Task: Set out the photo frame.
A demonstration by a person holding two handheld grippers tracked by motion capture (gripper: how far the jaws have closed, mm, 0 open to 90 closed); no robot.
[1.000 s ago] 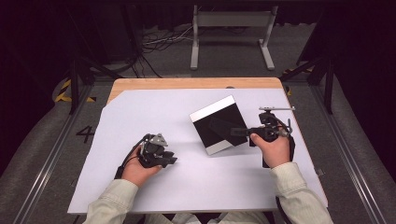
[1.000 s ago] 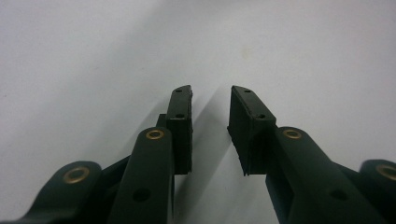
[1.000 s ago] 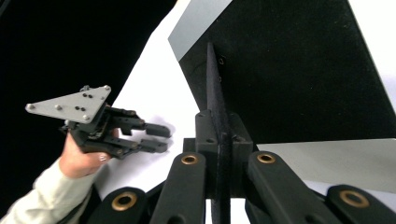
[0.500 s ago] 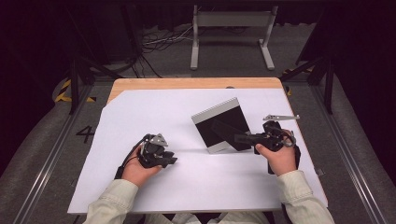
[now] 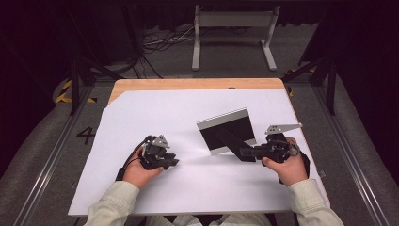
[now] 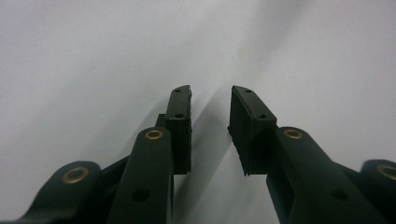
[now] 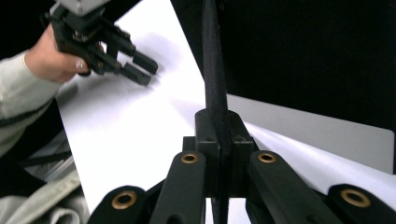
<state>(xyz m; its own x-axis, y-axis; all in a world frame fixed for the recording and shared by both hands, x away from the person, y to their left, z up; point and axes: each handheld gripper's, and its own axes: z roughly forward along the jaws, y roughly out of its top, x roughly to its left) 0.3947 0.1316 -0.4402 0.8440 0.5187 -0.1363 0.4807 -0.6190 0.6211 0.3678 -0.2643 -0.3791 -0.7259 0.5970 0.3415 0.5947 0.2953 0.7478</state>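
My right gripper [image 5: 244, 153] has its fingers [image 7: 208, 135] pinching one thin black strap that runs to the single black and silver panel [image 5: 227, 131]. The panel now stands tilted up off the white sheet [image 5: 188, 193], steeper than a second ago, and my right hand [image 5: 284, 165] sits lower. My left gripper [image 5: 170, 160] rests on the sheet, fingers [image 6: 180, 126] spread apart, holding nothing.

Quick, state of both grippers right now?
Left gripper: open, holding nothing, resting low over the white sheet.
Right gripper: shut on the black strap of the tilted black-and-silver panel.
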